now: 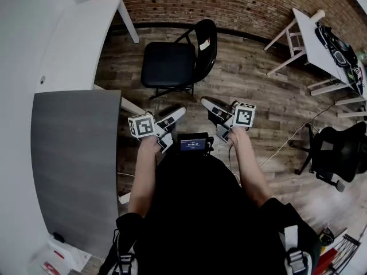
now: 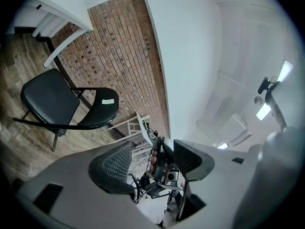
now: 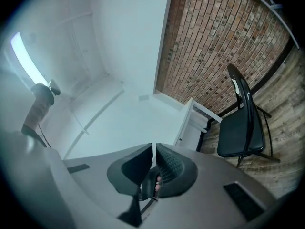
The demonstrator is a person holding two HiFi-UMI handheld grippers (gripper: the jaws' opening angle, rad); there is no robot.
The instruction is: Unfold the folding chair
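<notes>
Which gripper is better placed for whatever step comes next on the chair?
Left, marginally: the left gripper is open and empty, while the right gripper is all but shut. The folding chair already stands unfolded, apart from both, slightly leftward.

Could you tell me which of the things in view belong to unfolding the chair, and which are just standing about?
Part of the job:
folding chair, already standing open
left gripper, open, empty
right gripper, shut, empty

Just standing about:
grey table
white table
black office chair
bag on a white desk
</notes>
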